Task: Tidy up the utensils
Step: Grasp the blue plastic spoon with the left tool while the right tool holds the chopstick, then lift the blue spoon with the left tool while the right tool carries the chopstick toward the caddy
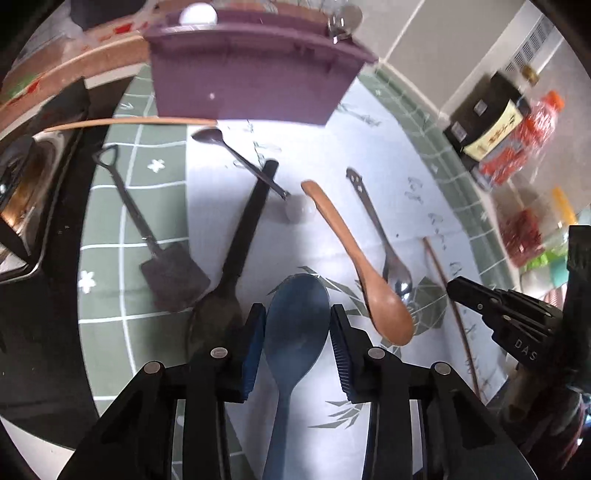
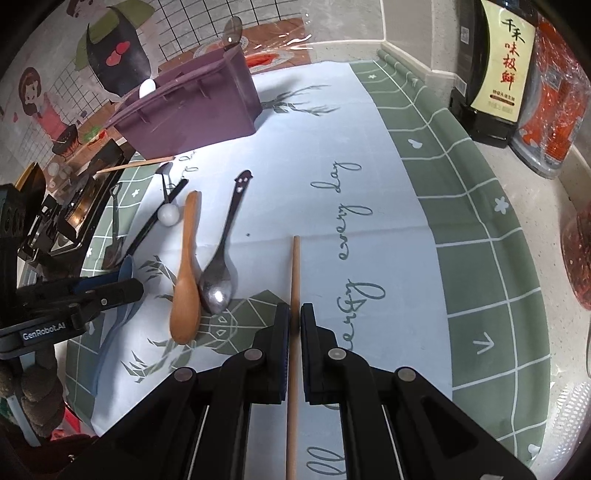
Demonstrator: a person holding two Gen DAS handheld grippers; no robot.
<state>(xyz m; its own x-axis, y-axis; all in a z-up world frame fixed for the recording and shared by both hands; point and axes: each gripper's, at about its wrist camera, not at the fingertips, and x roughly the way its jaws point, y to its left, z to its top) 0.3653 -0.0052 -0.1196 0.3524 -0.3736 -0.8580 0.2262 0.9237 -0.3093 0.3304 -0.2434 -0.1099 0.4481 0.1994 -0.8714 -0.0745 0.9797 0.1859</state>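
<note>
The left gripper straddles the bowl of a blue plastic spoon lying on the mat. Its jaws stand partly open, with a sliver of space between each blue pad and the spoon's edge, so nothing is held yet. The right gripper has its jaws drawn in tight on a wooden chopstick, which runs straight out between the pads with its far tip toward the middle of the mat.

The purple bin stands at the far end of the mat, with a white ball and a metal spoon showing at its rim. Still on the desk are a wooden spoon, a steel spoon touching it, a shovel-shaped spoon, a black spoon, a small dark spoon and a second chopstick.

The main risk lies with the blue spoon: gripped across its rounded, smooth bowl, it would likely pivot or squirt out as the pads close. The black spoon lies just beside the left pad and could be nudged. The chopstick, pinched near one point only, may swing and sweep the steel spoon on lifting.
</note>
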